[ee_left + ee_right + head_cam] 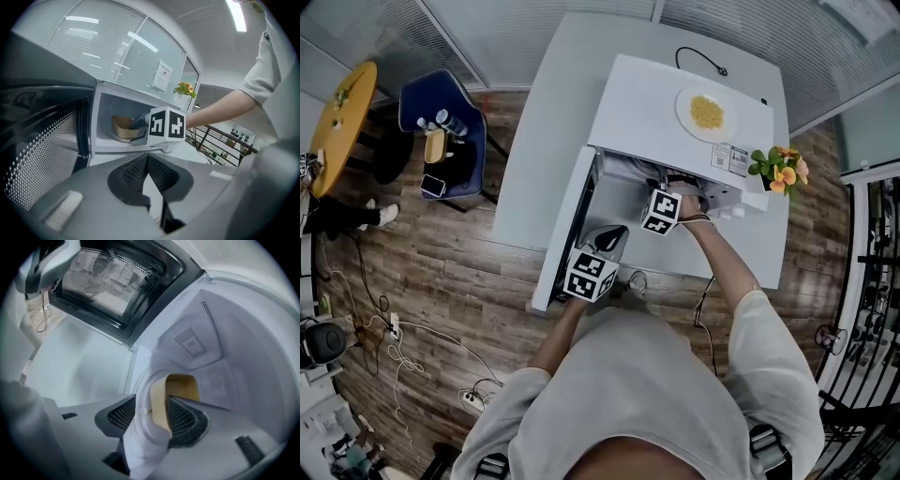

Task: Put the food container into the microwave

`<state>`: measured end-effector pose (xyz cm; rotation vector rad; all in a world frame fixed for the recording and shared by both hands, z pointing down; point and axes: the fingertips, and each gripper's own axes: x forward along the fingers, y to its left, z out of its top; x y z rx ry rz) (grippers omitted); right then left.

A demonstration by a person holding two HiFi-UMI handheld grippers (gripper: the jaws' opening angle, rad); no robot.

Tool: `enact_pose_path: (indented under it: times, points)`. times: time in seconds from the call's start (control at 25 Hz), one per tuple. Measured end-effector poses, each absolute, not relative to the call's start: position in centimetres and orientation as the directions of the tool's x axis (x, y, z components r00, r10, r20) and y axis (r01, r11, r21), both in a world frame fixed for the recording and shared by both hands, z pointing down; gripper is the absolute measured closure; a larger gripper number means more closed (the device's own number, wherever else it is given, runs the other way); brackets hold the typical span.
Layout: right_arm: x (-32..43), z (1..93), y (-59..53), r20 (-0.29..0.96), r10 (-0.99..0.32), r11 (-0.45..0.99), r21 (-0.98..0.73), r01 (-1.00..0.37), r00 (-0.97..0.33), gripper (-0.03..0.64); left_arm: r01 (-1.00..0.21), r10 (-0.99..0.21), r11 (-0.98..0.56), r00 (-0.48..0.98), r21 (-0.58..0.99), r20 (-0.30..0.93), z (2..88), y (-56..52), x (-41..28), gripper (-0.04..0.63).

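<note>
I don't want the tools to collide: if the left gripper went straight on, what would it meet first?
Probably the cube on the right gripper, which sits right ahead of the left gripper and its shut jaws, in front of the microwave opening. Depth is unclear.

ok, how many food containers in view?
1: tan paper food container inside the white microwave, its wall between the right tool's parted jaws. None seen elsewhere.

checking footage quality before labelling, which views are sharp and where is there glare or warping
Head view: sharp, evenly lit, edges bowed. Left gripper view: heavy fisheye, ceiling light glares, left claw soft up close. Right gripper view: dimmer, hazy, container slightly blurred.
</note>
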<state>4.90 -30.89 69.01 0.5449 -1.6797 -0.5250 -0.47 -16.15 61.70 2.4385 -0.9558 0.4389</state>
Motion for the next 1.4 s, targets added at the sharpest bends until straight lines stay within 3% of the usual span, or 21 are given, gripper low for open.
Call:
enact_pose_path:
  times: [0.44,0.88,1.4]
  points:
    - [5.2,68.3,-28.8,0.755,-0.639,0.768,0.636,-0.070,-0.148,0.439,-0.686,-0.538,-0.662,0.715,0.300,0.447,61.1,-14.9,-0.2,0.584]
    - [6.1,67.4,-27.0,0.733,-0.663,0.749,0.647,-0.143,-0.152,0.591,-0.671,-0.526,-0.685,0.725,0.284,0.444,60.7,-14.6,0.4,0.584]
    - [6.8,64.9,-24.9,0.710,-0.668,0.727,0.561,-0.395,-0.221,0.603,-0.652,-0.512,-0.713,0.736,0.260,0.443,60.2,-15.6,1.8,0.584]
